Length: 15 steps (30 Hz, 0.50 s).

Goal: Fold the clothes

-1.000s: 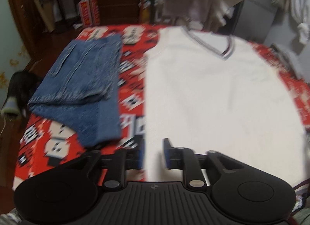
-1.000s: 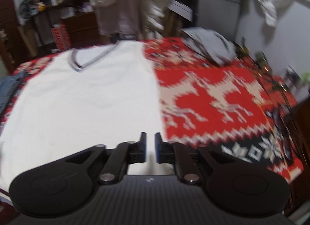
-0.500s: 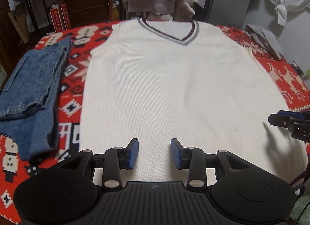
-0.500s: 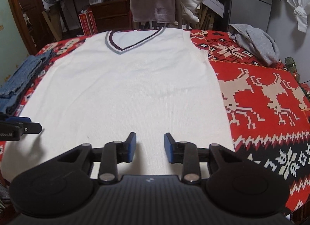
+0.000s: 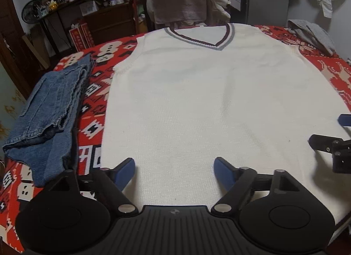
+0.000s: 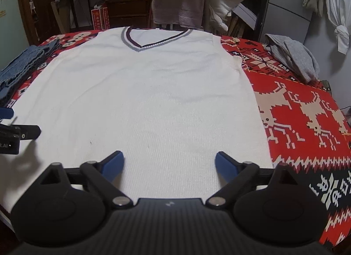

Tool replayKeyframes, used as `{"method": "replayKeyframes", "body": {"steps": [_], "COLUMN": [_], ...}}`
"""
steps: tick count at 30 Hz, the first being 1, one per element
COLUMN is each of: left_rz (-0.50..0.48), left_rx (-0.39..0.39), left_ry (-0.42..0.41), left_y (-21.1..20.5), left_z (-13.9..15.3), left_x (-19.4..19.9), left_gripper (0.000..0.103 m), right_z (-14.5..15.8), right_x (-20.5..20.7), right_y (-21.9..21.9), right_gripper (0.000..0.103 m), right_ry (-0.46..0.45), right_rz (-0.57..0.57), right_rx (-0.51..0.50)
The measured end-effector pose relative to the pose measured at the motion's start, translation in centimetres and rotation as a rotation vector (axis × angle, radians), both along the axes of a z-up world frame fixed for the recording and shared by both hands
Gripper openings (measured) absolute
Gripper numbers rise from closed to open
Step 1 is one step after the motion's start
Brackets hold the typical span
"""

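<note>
Clearly the cream knitted sleeveless vest with a grey and maroon V-neck band lies spread flat and full-length on the red patterned blanket with pale reindeer figures, neck at the far side, hem at the near side, with no fold in it that either view shows. To its left, apart from it, the blue denim garment lies doubled over on itself in layers, so it looks folded. Near the far right of the blanket a grey soft garment sits in a loose rumpled heap. The left gripper hovers over the near hem toward the vest's left half with its blue-tipped jaws spread wide and nothing between them; the right gripper does the same over the right half, also wide and empty. By my judgement the denim piece is done, the vest is laid out ready and wants its folding, and the grey heap looks unfolded too. Whether the vest has just been smoothed for folding or opened out again, one cannot tell. More clothes hang beyond the far edge; whether they belong to the job is unclear.
</note>
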State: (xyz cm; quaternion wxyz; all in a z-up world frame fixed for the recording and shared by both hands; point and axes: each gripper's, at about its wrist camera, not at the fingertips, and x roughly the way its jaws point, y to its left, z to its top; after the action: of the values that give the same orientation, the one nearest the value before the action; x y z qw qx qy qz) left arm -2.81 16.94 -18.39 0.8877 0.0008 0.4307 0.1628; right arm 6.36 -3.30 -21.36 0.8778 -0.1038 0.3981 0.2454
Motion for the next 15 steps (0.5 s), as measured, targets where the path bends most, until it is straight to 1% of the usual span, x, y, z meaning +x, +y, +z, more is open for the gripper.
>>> {"method": "replayKeyframes", "body": {"steps": [1, 3, 5, 12, 15], "left_rz": [0.004, 0.019, 0.033, 0.069, 0.047], "left_rx": [0.013, 0.04, 0.058, 0.073, 0.128], "left_ry": [0.0, 0.003, 0.0, -0.019, -0.029], "left_y": [-0.1, -0.3, -0.3, -0.7, -1.2], "left_z": [-0.1, -0.3, -0.5, -0.7, -0.8], "left_x": [0.0, 0.1, 0.1, 0.0, 0.0], "left_gripper": [0.089, 0.1, 0.103, 0.103, 0.103], "right_z": [-0.1, -0.3, -0.4, -0.7, -0.7], "right_x": [-0.1, -0.2, -0.4, -0.7, -0.6], "right_y": [0.0, 0.1, 0.2, 0.3, 0.3], "right_gripper": [0.102, 0.103, 0.103, 0.103, 0.103], "right_ry": [-0.003, -0.008, -0.013, -0.021, -0.019], "right_rz": [0.0, 0.0, 0.0, -0.004, -0.007], "right_rx": [-0.003, -0.009, -0.015, -0.029, -0.031]}}
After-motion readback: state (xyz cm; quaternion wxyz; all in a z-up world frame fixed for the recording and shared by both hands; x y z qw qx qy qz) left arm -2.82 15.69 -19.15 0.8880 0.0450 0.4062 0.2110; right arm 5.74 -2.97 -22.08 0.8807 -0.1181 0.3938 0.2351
